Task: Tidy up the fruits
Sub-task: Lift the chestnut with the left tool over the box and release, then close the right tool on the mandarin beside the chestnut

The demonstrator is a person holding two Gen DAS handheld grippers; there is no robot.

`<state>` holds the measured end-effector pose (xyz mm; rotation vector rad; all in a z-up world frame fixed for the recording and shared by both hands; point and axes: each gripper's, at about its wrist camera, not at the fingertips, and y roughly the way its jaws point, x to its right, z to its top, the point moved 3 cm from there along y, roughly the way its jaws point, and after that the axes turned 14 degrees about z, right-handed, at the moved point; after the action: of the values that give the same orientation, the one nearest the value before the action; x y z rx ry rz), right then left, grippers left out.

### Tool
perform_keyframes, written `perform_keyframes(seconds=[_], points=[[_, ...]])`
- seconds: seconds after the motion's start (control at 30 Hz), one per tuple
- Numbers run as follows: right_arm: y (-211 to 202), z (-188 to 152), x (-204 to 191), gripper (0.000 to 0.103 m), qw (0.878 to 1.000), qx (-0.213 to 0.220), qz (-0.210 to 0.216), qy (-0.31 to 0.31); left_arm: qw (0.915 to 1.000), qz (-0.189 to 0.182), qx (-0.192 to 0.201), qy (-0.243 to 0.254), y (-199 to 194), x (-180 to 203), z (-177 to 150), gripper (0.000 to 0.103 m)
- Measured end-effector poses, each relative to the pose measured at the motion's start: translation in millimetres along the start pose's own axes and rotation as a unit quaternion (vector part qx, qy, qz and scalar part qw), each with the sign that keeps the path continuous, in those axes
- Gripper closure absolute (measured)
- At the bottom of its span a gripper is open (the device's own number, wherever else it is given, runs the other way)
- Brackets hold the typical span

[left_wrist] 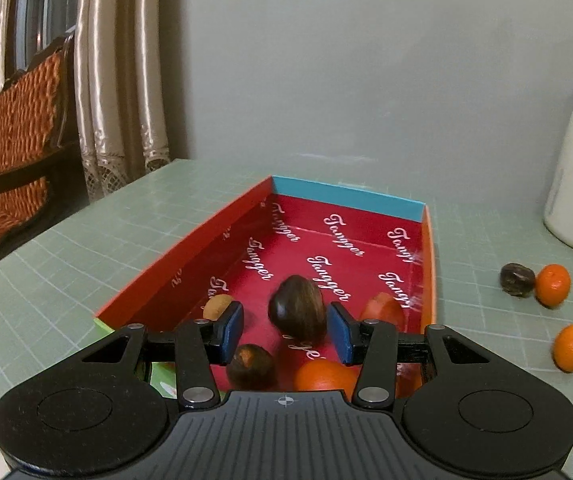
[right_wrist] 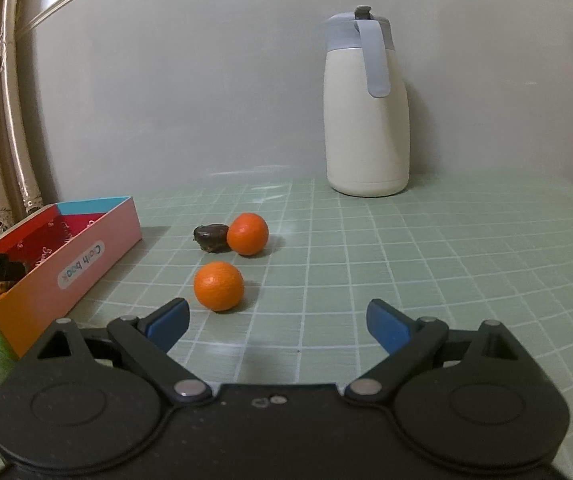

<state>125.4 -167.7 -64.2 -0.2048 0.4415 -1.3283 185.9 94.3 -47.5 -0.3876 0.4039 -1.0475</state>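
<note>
So the left gripper [left_wrist: 286,330], jaws parted with nothing pinched, hovers over the box [left_wrist: 190,248]; the right gripper [right_wrist: 278,322], spread wide, probably grabs the lower-centre orange [right_wrist: 218,286] next.

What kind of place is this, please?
Probably a room in a home: satin curtains and a wicker chair beside the table, and a thermos jug against the wall.

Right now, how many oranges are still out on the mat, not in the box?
2. The near orange lies alone ahead of the right gripper; the far orange sits against a dark fruit. None looks hidden.
</note>
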Motion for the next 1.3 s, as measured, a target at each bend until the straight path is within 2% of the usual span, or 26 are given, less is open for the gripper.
perform_keyframes(seconds=[0.1,0.27,0.3,0.37,0.43,0.63,0.73,0.87,1.0,1.3], points=[[0.8,0.3,-0.1,0.008,1.000,0.000,0.001,0.000,0.9999,0.007,-0.013,-0.006,6.1,-2.9,0.3,0.056],[1.6,1.4,0.5,0.008,1.000,0.000,0.002,0.003,0.9999,0.008,-0.008,-0.007,2.6,-6.6,0.9,0.054],[2.0,1.9,-0.1,0.008,1.000,0.000,0.003,0.003,0.9999,0.008,-0.006,-0.010,1.2,-8.4,0.8,0.052],[2.7,2.8,-2.1,0.008,1.000,0.001,0.005,0.000,0.9998,0.010,0.002,-0.014,-2.8,-12.8,1.3,0.034],[3.9,3.2,-3.8,0.008,1.000,0.001,0.007,-0.001,0.9995,0.019,0.014,-0.020,-8.4,-19.5,1.2,0.026],[12.0,5.8,-9.1,0.008,1.000,0.001,0.011,-0.001,0.9988,0.029,0.033,-0.021,-21.3,-40.9,-1.0,0.022],[18.9,7.1,-12.8,0.008,1.000,-0.002,0.012,-0.002,0.9979,0.042,0.038,-0.029,-26.5,-54.3,-3.8,0.010],[32.0,8.2,-16.4,0.010,1.000,-0.010,0.022,0.008,0.9965,0.056,0.042,-0.047,-28.1,-75.1,-5.3,0.009],[46.8,10.5,-18.6,0.016,0.999,-0.021,0.034,0.025,0.9943,0.077,0.042,-0.059,-24.7,-93.1,-6.7,0.009],[70.5,18.4,-15.6,0.027,0.998,-0.038,0.027,0.049,0.9905,0.110,0.038,-0.074,-14.9,-127.0,-11.8,0.008]])
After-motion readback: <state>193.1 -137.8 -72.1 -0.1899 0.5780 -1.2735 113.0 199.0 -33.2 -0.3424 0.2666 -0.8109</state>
